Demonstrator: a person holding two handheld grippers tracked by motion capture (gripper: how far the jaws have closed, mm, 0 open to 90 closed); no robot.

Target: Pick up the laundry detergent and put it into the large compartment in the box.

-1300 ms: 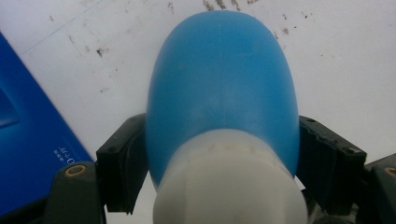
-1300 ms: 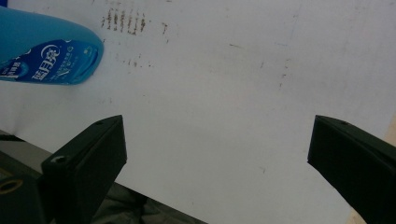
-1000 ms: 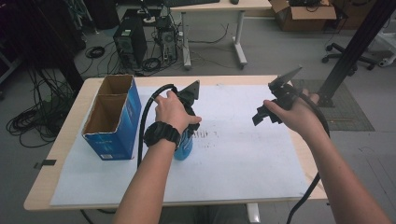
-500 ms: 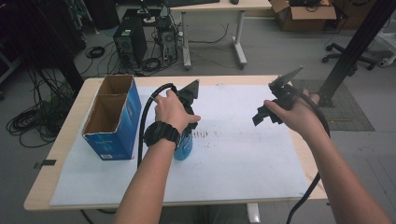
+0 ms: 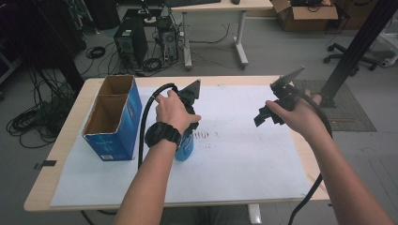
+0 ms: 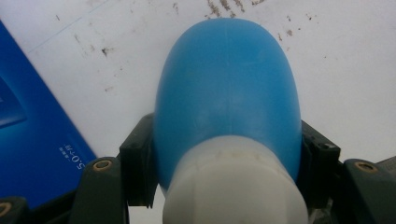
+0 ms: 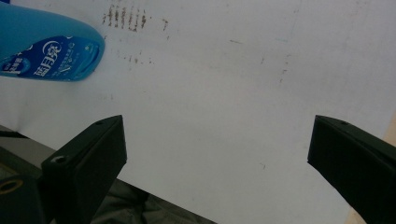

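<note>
- The left tongs point(image 6: 229, 186) have just closed on the blue bottle point(image 6: 227, 88), pads pressing both sides near its white cap (bottle stands on the white paper point(image 5: 244, 154) beside the blue box point(image 5: 112, 122))
- The right tongs point(image 7: 217, 154) hang wide open above the counter point(image 5: 63, 145), holding nothing

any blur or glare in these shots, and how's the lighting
High view: dim, even light, sharp, no glare. Left gripper view: the blue bottle sits so close it looks soft, with a faint sheen; the paper's smudges stay crisp. Right gripper view: the tongs' edges are slightly soft, and the white paper is evenly lit.
</note>
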